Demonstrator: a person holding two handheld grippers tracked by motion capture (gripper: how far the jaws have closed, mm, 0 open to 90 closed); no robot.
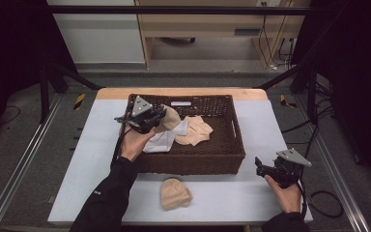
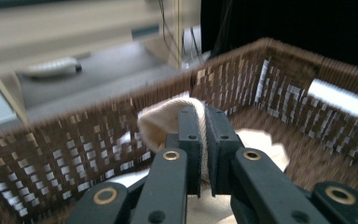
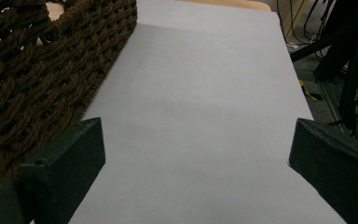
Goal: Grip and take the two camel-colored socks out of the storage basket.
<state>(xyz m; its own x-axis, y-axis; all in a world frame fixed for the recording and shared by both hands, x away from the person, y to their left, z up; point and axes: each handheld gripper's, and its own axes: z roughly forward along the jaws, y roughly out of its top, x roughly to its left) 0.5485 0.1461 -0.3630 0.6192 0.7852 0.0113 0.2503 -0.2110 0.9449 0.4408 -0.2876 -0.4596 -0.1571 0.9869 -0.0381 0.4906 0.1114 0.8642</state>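
Note:
My left gripper (image 1: 160,116) hangs over the left part of the brown wicker basket (image 1: 237,140), shut on a cream knit piece (image 1: 170,119) lifted off the basket floor. In the left gripper view the two black pads (image 2: 189,123) pinch a fold of that cream fabric (image 2: 163,120), with the basket wall (image 2: 270,79) behind. A white cloth (image 1: 164,139) and a beige cloth (image 1: 196,131) lie inside the basket. Another beige knit cap (image 1: 175,193) lies on the table in front of the basket. My right gripper (image 1: 262,165) rests open at the basket's front right corner, nothing between its fingers (image 3: 63,163).
The grey-blue table mat (image 1: 265,121) runs around the basket, and the right gripper view shows a bare strip of it (image 3: 200,93) beside the basket wall (image 3: 32,79). Cables and frame legs (image 1: 314,96) stand off the table's right edge.

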